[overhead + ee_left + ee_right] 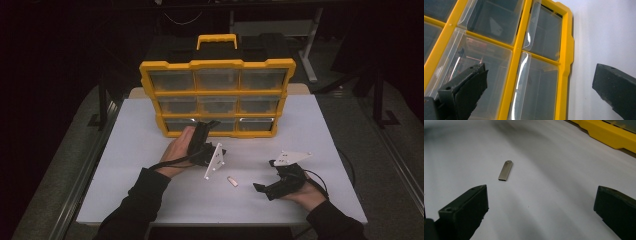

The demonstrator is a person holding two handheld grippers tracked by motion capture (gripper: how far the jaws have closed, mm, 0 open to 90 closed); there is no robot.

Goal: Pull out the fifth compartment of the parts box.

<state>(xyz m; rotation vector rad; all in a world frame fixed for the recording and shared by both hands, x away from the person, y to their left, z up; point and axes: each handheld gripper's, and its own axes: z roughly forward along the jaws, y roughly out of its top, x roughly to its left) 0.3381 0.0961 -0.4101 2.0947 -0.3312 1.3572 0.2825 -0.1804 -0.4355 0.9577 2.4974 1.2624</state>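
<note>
A yellow organizer box [217, 64] with clear drawers stands upright at the back middle of the white table [140, 195]. My left gripper [210, 123] is open, its jaws close in front of the bottom row of drawers. In the left gripper view the open left gripper [540, 75] faces the clear drawer fronts [486, 62] and the yellow frame [519, 50]. A small flat metal USB stick [232, 181] lies on the table between the hands. My right gripper [258, 188] is open and points left at it. In the right gripper view the stick [505, 170] lies ahead of the open right gripper [541, 195].
A black box with a yellow handle [217, 41] stands behind the organizer. The organizer's yellow edge [609, 135] crosses the top right of the right gripper view. Bare white table [320, 130] stretches right of the organizer. Dark floor and metal rails surround the table.
</note>
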